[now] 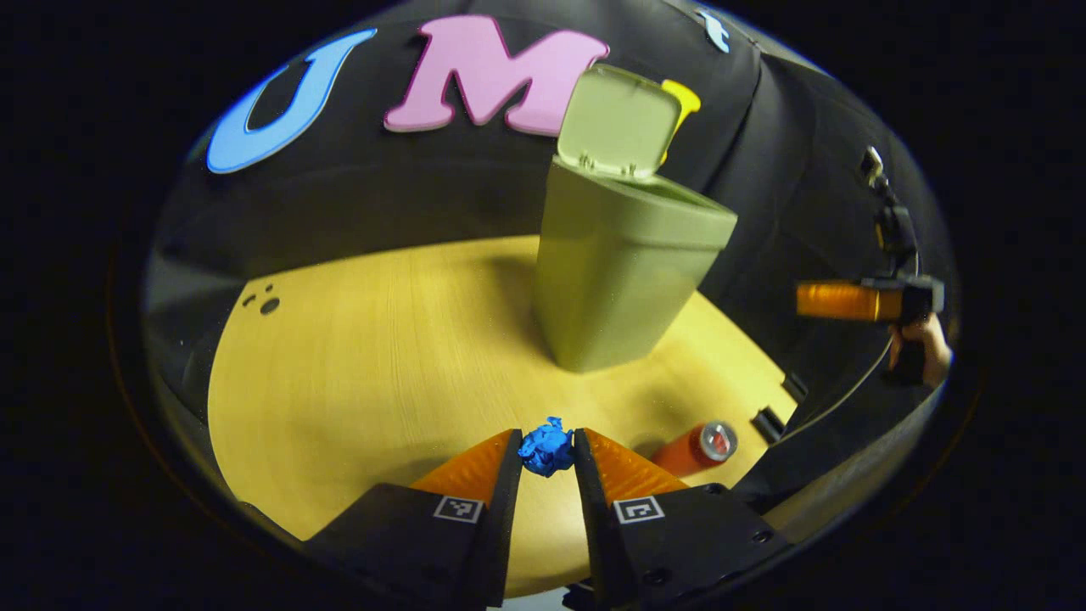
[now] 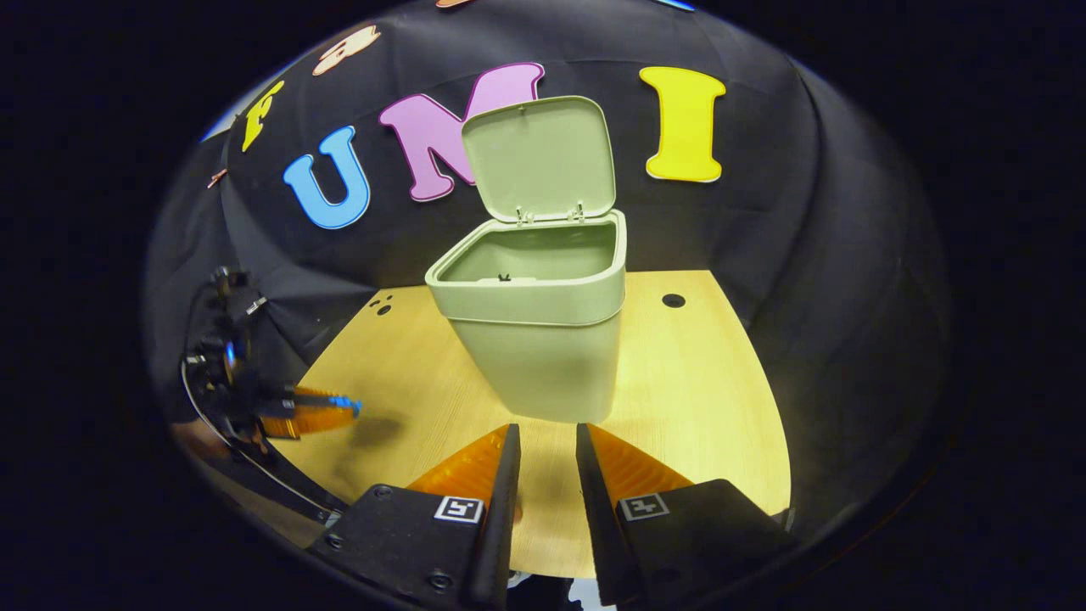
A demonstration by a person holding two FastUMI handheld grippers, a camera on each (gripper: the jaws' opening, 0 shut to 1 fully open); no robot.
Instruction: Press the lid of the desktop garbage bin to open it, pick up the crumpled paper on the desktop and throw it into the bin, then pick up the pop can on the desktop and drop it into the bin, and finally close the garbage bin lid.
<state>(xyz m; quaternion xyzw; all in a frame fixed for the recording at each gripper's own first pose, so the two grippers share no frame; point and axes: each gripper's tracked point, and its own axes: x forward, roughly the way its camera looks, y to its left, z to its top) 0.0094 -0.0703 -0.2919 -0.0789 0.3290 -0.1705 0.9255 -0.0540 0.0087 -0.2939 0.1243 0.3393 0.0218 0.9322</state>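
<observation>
My left gripper is shut on a blue crumpled paper ball, pinched between its fingertips just above the wooden desktop. In the right gripper view the same gripper hovers at the left with the paper at its tip and a shadow under it. The green bin stands at the back with its lid flipped up. An orange pop can lies on its side right of my left fingers. My right gripper faces the bin, fingers a little apart with nothing between them.
The right gripper, held by a hand, hangs off the desk's right side in the left gripper view. Small holes mark the desktop near the back. Black cloth walls close off the back and sides.
</observation>
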